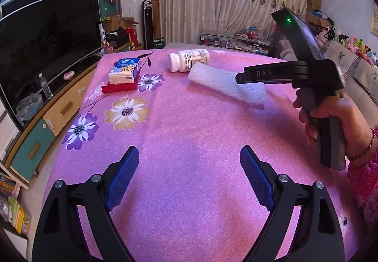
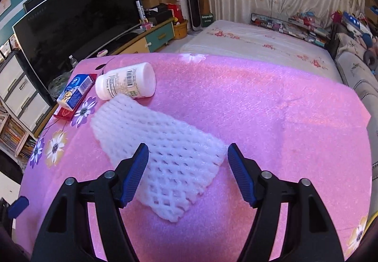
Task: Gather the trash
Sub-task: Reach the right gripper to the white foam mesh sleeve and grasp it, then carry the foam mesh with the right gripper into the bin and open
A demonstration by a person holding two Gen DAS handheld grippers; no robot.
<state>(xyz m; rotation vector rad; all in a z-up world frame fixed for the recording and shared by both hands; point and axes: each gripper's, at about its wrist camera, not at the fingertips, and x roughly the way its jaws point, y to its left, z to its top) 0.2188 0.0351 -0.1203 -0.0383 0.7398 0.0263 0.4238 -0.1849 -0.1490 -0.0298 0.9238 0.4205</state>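
A white foam fruit net (image 2: 163, 151) lies flat on the pink flowered tablecloth (image 2: 271, 120); it also shows in the left wrist view (image 1: 219, 82). A white pill bottle (image 2: 126, 81) lies on its side touching the net's far end, seen too in the left wrist view (image 1: 189, 60). My right gripper (image 2: 187, 167) is open, its fingers held just above the net's near end; from the left wrist view it (image 1: 238, 78) hovers over the net. My left gripper (image 1: 189, 174) is open and empty above bare cloth.
A blue tissue pack (image 1: 125, 70) rests on a red flat box (image 1: 119, 88) at the table's far left. A TV (image 1: 45, 49) on a cabinet stands left of the table. A bed (image 2: 259, 42) lies beyond it, a sofa to the right.
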